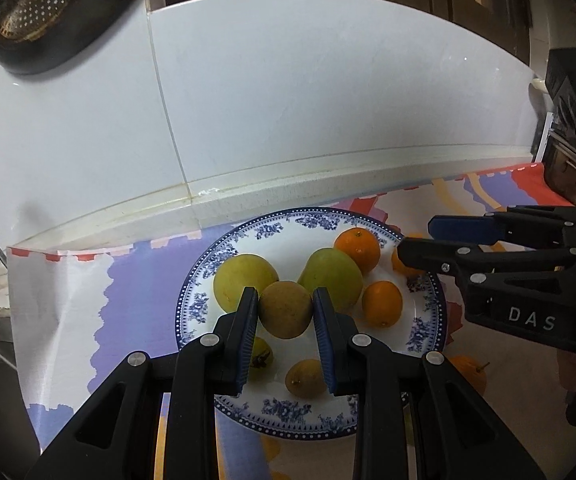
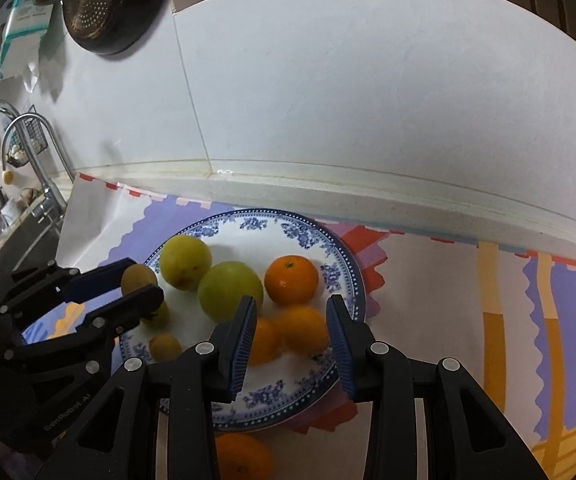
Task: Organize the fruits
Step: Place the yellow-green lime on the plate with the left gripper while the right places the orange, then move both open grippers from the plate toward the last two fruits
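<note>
left hand-held gripper [image 1: 285, 312] clamps a brown fruit [image 1: 285, 309] above the plate [image 1: 428, 308]; right hand-held gripper [image 2: 291, 332] gapes.

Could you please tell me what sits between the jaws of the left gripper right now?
A brownish round fruit sits between the jaws of the left gripper, above the blue-patterned plate; both pads meet its sides. The left wrist view shows this best.

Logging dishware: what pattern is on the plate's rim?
Blue floral clusters with a dotted blue border on the white plate, clearest in the right wrist view.
</note>
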A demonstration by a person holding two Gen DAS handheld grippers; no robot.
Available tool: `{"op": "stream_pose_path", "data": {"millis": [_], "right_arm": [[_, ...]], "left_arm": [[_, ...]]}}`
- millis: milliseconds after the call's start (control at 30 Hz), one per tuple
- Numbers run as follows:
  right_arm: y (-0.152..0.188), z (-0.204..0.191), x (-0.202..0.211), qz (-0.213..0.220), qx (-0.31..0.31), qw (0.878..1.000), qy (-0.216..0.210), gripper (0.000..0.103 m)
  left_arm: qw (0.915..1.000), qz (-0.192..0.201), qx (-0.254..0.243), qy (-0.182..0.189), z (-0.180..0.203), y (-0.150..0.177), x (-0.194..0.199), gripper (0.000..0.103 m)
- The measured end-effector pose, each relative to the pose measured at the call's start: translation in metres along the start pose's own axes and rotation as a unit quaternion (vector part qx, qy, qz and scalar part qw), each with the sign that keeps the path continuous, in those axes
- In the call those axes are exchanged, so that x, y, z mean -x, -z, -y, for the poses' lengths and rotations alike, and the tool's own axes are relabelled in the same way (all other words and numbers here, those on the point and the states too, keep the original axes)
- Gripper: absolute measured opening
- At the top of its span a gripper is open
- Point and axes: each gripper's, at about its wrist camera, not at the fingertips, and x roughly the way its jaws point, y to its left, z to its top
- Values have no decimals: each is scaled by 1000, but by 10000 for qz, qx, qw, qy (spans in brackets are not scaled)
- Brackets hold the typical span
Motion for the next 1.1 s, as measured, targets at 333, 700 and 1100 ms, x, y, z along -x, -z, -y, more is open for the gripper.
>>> {"op": "stream_pose_path", "data": {"millis": [333, 700, 1100], "right_arm": [[0, -4, 6, 73, 86, 9999, 1, 38], [5, -12, 43, 322, 60, 9994, 74, 40], [18, -23, 90, 590, 74, 9980, 212, 48]], "left_arm": [[9999, 56, 82, 72, -2, 0, 6, 40], [9992, 355, 144, 96, -1, 2, 51, 55], [9983, 567, 139, 12, 9, 15, 97, 63]]}}
